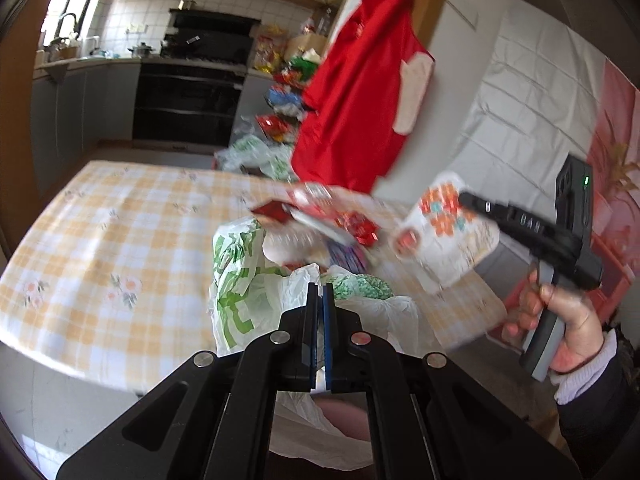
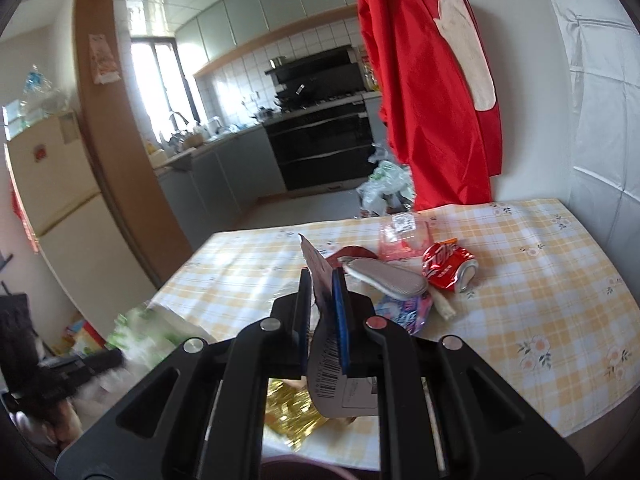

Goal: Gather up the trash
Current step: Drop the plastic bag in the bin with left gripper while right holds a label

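My left gripper (image 1: 319,292) is shut on the rim of a white and green plastic bag (image 1: 240,280) and holds it open at the table's near edge. My right gripper (image 2: 321,280) is shut on a flat snack wrapper (image 2: 320,276) with a barcode; in the left wrist view that wrapper (image 1: 444,232) hangs right of the bag. A heap of trash lies on the checked table (image 2: 540,280): a crushed red can (image 2: 450,266), a grey flat pouch (image 2: 388,276), a pink wrapper (image 2: 404,236) and a purple packet (image 2: 404,312).
A red apron (image 2: 432,92) hangs on the wall behind the table. More bags of rubbish (image 2: 386,184) sit on the floor beyond the table. A gold foil piece (image 2: 292,412) lies under my right gripper. A kitchen stove (image 1: 192,92) stands at the back.
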Demonstrator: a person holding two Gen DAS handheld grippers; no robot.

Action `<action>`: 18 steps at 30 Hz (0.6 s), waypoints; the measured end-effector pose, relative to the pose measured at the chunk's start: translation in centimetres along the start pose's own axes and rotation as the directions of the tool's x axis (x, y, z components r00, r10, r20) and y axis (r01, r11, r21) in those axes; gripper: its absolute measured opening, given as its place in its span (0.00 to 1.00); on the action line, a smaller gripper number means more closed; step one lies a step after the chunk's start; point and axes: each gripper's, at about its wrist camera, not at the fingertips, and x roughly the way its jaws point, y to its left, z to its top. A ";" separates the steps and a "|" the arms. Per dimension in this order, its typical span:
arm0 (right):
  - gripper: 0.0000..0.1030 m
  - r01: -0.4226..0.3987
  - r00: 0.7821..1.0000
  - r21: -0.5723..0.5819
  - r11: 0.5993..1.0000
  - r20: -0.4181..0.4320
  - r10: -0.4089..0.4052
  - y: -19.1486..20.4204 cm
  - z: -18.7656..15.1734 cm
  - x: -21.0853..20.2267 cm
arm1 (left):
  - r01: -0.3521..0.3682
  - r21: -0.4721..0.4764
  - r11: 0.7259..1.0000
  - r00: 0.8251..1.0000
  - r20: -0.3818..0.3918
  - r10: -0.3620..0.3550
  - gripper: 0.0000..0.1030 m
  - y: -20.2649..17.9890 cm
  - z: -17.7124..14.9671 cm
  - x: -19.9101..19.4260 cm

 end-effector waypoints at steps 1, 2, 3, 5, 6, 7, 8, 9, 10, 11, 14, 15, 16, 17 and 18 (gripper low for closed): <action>0.14 -0.010 1.000 0.003 1.000 0.007 0.010 0.2 -0.3 -0.7 | 0.004 0.002 1.000 1.000 -0.011 -0.004 0.03 -0.4 -0.6 -0.1; 0.14 -0.022 1.000 0.007 1.000 0.016 0.022 0.5 -0.8 -1.8 | 0.009 0.002 1.000 1.000 -0.023 -0.009 0.03 -0.8 -1.3 -0.3; 0.14 -0.031 0.999 0.010 0.999 0.022 0.031 0.7 -1.2 -2.5 | 0.015 0.000 1.000 0.999 -0.043 -0.015 0.03 -1.4 -2.3 -0.5; 0.14 -0.043 0.998 0.014 0.999 0.035 0.043 1.0 -1.9 -3.9 | 0.021 0.003 1.000 0.998 -0.064 -0.021 0.03 -2.1 -3.7 -0.7; 0.14 -0.049 0.998 0.015 0.999 0.041 0.049 1.2 -2.3 -4.8 | 0.023 0.011 1.000 0.997 -0.079 -0.022 0.03 -2.7 -4.6 -0.8; 0.14 -0.051 0.998 0.017 0.999 0.044 0.051 1.2 -2.6 -5.2 | 0.025 0.014 1.000 0.995 -0.094 -0.024 0.03 -3.1 -5.3 -0.9; 0.14 -0.056 0.997 0.020 0.998 0.047 0.055 1.4 -3.0 -6.0 | 0.029 0.016 0.999 0.994 -0.110 -0.027 0.03 -3.5 -6.0 -0.9; 0.14 -0.060 0.997 0.023 0.998 0.047 0.059 1.4 -3.4 -6.5 | 0.039 0.022 0.999 0.990 -0.134 -0.036 0.03 -4.2 -6.8 -0.9; 0.14 -0.067 0.997 0.028 0.997 0.047 0.065 1.5 -3.8 -7.2 | 0.044 0.027 0.999 0.989 -0.144 -0.040 0.03 -4.5 -7.2 -0.9; 0.14 -0.071 0.996 0.031 0.997 0.048 0.069 1.6 -4.1 -7.7 | 0.051 0.037 0.998 0.986 -0.161 -0.045 0.03 -5.0 -7.8 -0.8; 0.14 -0.082 0.996 0.026 0.996 0.045 0.081 1.9 -4.9 -9.2 | 0.050 0.053 0.997 0.979 -0.200 -0.039 0.03 -5.7 -9.3 -0.1; 0.14 -0.081 0.996 0.019 0.997 0.046 0.080 2.0 -4.9 -9.6 | 0.055 0.043 0.998 0.975 -0.216 -0.044 0.03 -5.9 -9.7 0.4; 0.14 -0.076 0.996 0.012 0.997 0.049 0.075 1.9 -4.9 -9.9 | 0.056 0.037 0.998 0.973 -0.225 -0.046 0.03 -5.9 -9.8 0.8; 0.14 -0.072 0.996 0.009 0.997 0.050 0.072 1.9 -4.8 -10.0 | 0.056 0.035 0.998 0.971 -0.236 -0.046 0.03 -5.9 -9.9 1.1; 0.14 -0.070 0.996 0.008 0.998 0.053 0.069 1.8 -4.8 -10.1 | 0.053 0.037 0.998 0.969 -0.243 -0.042 0.03 -5.9 -10.0 1.5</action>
